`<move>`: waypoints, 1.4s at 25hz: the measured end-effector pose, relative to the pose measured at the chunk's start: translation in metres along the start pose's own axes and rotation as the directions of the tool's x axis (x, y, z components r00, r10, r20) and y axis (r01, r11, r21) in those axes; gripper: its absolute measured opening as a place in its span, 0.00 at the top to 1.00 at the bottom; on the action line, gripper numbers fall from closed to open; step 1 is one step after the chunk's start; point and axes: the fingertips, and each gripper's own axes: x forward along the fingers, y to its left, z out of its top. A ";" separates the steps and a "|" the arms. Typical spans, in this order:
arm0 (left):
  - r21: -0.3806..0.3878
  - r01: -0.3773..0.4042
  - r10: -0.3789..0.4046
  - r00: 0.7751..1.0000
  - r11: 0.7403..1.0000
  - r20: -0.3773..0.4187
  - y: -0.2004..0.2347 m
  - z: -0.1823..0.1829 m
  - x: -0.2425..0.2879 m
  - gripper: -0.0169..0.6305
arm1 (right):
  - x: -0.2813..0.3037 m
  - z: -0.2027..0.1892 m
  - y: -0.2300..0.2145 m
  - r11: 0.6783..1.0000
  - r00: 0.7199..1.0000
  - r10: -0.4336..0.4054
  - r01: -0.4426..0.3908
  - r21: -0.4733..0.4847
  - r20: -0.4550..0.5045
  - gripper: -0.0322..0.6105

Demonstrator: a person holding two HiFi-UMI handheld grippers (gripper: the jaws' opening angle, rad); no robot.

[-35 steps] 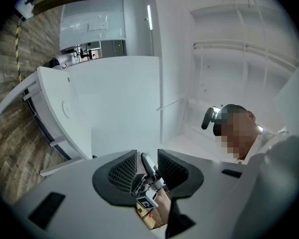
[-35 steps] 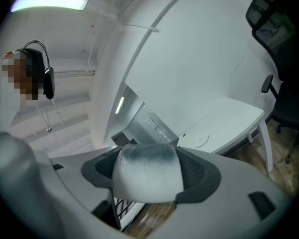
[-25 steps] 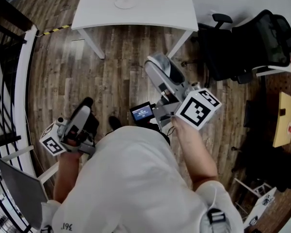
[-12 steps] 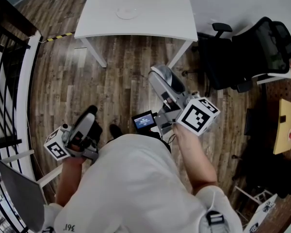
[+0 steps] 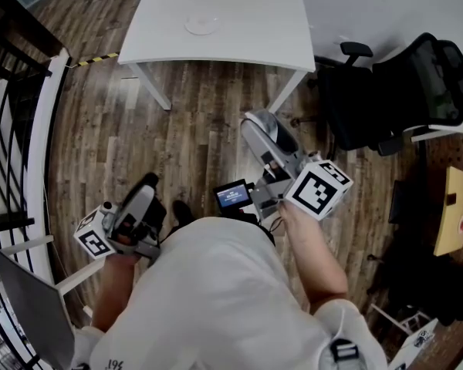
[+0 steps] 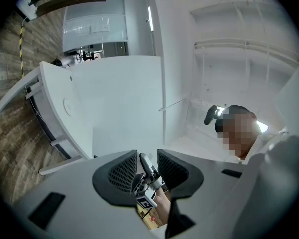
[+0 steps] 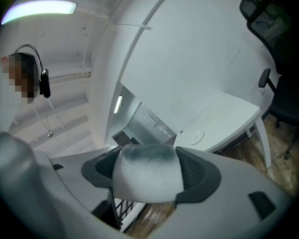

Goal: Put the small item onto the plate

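Room: wood floor; white counter (image 5: 247,21) stands well ahead of the person
Plate (image 5: 201,24): on the counter, bare as far as can be seen
Item (image 7: 147,176): clamped between the jaws of the right tool (image 5: 261,126), over the floor, well short of the plate
Left tool (image 5: 145,185): jaws slightly apart, nothing between them
Progress: pickup done; carry to the counter and placement on the plate judged outstanding

Person: white short-sleeve top (image 5: 216,284), small dark print at hem; dark strap w/ buckle (image 5: 343,350) at R shoulder. L gripper (image 5: 147,183) & R gripper (image 5: 256,122): grey shells, black ribbed pads (image 6: 120,172). Each w/ white cube (image 5: 318,191), black square markers. Small lit screen (image 5: 233,196) on R unit.
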 end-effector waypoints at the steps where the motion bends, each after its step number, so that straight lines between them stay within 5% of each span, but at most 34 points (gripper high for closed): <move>1: 0.001 -0.002 0.002 1.000 1.000 0.004 0.001 -0.001 0.002 0.80 | 0.000 0.002 -0.002 1.000 1.000 0.003 -0.003 0.001 -0.004 0.46; 20: 0.016 -0.056 0.054 0.995 0.998 0.082 0.024 -0.016 0.048 0.80 | 0.016 0.027 -0.050 0.998 0.994 0.054 -0.052 0.022 -0.093 0.46; 35: 0.013 -0.046 0.046 0.998 0.999 0.035 0.036 -0.016 0.078 0.80 | 0.014 0.037 -0.081 0.999 0.997 0.019 -0.015 0.050 -0.080 0.46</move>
